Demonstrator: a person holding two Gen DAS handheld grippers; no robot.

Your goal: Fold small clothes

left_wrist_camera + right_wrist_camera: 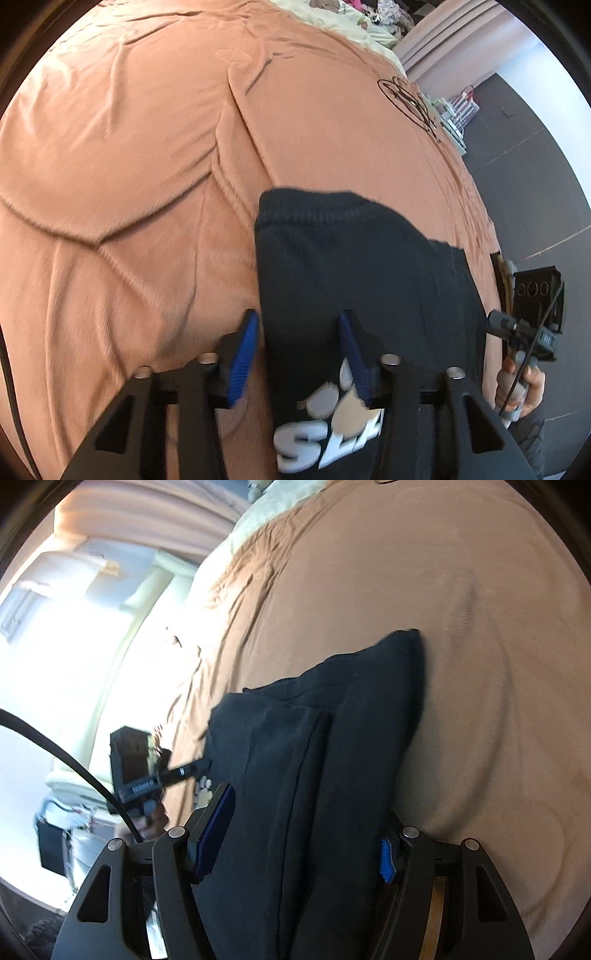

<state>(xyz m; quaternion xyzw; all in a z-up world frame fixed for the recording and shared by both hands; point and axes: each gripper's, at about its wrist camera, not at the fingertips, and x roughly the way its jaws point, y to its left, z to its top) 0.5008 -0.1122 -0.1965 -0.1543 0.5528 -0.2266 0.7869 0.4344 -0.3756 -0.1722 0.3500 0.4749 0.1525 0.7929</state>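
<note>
Left gripper first: fingers apart, straddling the near edge of the dark garment, w/ the cloth running between them but no pinch that I can see. The garment's a small black piece w/ a paw-print logo, lying on the orange bedspread, ribbed hem toward the far side.

Right gripper: fingers also wide apart, garment draped thick between them, already doubled w/ a fold line showing.

My read: they're mid-fold. To do it well, I'd close both grips on matching corners, lift together, keep the edge taut, and lay it square over the hem. Uneven pulls would skew the fold, esp. on a soft bed.
</note>
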